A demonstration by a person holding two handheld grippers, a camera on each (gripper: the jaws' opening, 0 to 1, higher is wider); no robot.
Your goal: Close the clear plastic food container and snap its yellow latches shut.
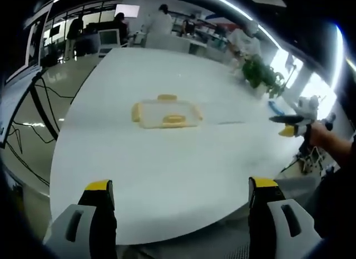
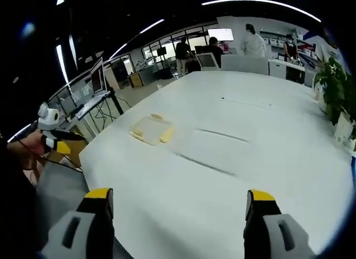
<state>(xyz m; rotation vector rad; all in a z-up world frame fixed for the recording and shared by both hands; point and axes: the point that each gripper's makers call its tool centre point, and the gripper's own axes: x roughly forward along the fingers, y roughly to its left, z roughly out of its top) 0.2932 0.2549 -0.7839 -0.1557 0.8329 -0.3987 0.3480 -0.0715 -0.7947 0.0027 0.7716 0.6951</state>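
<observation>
A clear plastic food container (image 1: pixel 166 113) with yellow latches lies flat on the white table (image 1: pixel 167 159), well ahead of my left gripper (image 1: pixel 181 195), whose jaws stand wide apart and hold nothing. In the right gripper view the same container (image 2: pixel 151 128) sits far off to the left of centre. My right gripper (image 2: pixel 181 200) is open too, over the table's near edge. The right gripper (image 1: pixel 295 122) comes into the left gripper view at the right, held by a hand. The left gripper (image 2: pixel 55 139) appears at the left of the right gripper view.
A potted plant (image 1: pixel 261 74) stands past the table's far right side. Desks with monitors (image 1: pixel 108 39) and several people (image 2: pixel 253 42) are at the back of the room. Cables (image 1: pixel 39 114) trail over the floor to the left of the table.
</observation>
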